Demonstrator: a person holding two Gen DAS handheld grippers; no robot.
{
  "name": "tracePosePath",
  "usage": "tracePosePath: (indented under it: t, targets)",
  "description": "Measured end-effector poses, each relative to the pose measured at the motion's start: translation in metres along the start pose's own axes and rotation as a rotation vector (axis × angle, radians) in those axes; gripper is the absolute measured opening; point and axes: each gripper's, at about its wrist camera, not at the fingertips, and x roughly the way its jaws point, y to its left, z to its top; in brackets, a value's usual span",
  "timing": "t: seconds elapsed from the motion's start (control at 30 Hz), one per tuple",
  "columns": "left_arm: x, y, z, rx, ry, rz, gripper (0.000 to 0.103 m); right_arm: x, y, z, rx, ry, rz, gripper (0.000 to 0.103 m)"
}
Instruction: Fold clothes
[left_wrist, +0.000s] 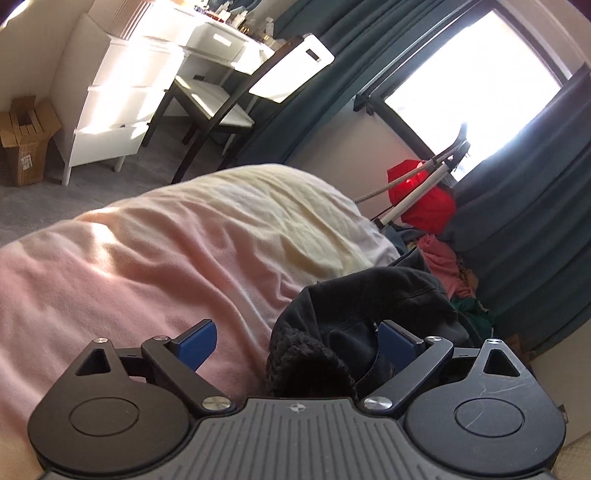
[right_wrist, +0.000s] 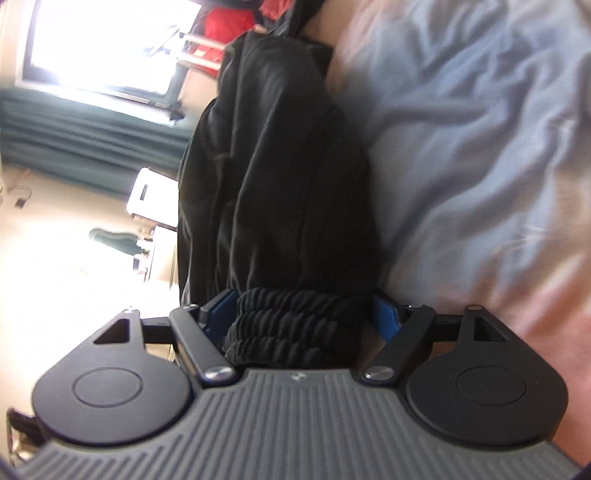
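Note:
A black garment (left_wrist: 369, 295) lies bunched on the pink and cream bedding (left_wrist: 147, 258). My left gripper (left_wrist: 297, 343) stands open over it; the cloth sits against the right blue pad (left_wrist: 397, 341), while the left pad is clear of it. In the right wrist view the black garment (right_wrist: 280, 166) hangs long from my right gripper (right_wrist: 301, 317). That gripper is shut on the garment's gathered elastic band (right_wrist: 295, 325), which fills the gap between the two pads. Rumpled bedding (right_wrist: 461, 147) lies beside it.
A heap of clothes sits by the window: a red piece (left_wrist: 424, 195) and a pink one (left_wrist: 443, 258). A white pole (left_wrist: 413, 195) leans there. Teal curtains (left_wrist: 524, 221), a chair (left_wrist: 229, 99), white drawers (left_wrist: 114, 103) and a cardboard box (left_wrist: 26, 136) stand beyond the bed.

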Motion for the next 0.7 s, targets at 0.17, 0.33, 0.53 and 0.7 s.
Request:
tracePosePath:
  t: [0.17, 0.33, 0.53, 0.7]
  targets:
    - [0.048, 0.011, -0.009, -0.072, 0.127, -0.065, 0.089, 0.01, 0.006, -0.007, -0.076, -0.025, -0.053, 0.078]
    - [0.064, 0.005, -0.015, -0.013, 0.106, -0.059, 0.05, 0.005, 0.012, -0.015, -0.113, -0.052, -0.089, 0.061]
    - [0.057, -0.023, -0.003, 0.126, 0.027, -0.06, 0.017, -0.009, 0.026, -0.027, -0.151, -0.071, -0.066, 0.043]
    - [0.04, -0.035, 0.051, 0.157, -0.137, -0.096, 0.016, -0.006, 0.056, -0.056, -0.164, -0.012, 0.083, 0.037]
